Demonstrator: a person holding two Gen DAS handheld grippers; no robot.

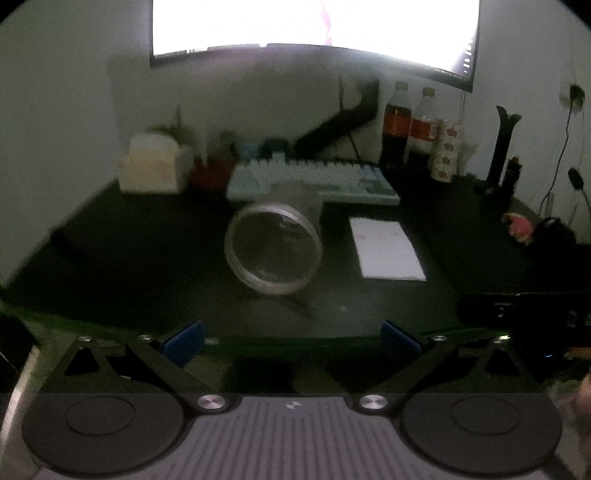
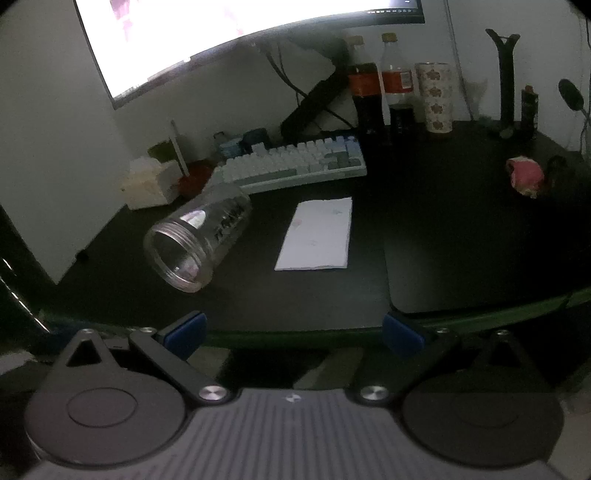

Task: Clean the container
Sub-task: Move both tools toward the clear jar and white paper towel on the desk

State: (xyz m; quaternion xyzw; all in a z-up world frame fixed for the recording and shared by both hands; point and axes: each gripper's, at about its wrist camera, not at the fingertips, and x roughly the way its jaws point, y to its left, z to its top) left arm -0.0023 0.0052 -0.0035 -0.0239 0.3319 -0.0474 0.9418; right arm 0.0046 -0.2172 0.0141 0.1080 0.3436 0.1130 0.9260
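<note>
A clear plastic container [image 1: 273, 247] lies on its side on the dark desk, its threaded open mouth facing me. It also shows in the right wrist view [image 2: 195, 240], to the left of centre. A white folded cloth or paper sheet [image 1: 386, 248] lies flat to its right, also in the right wrist view [image 2: 317, 234]. My left gripper [image 1: 291, 341] is open and empty, just short of the desk's front edge, in line with the container. My right gripper [image 2: 293, 334] is open and empty, at the front edge, facing the white sheet.
A keyboard [image 2: 291, 162] lies behind the container. Cola bottles [image 2: 365, 88] and a patterned cup [image 2: 436, 96] stand at the back right under a bright monitor [image 2: 236, 22]. A tissue box [image 2: 147, 184] sits back left. A pink object [image 2: 524, 177] lies far right.
</note>
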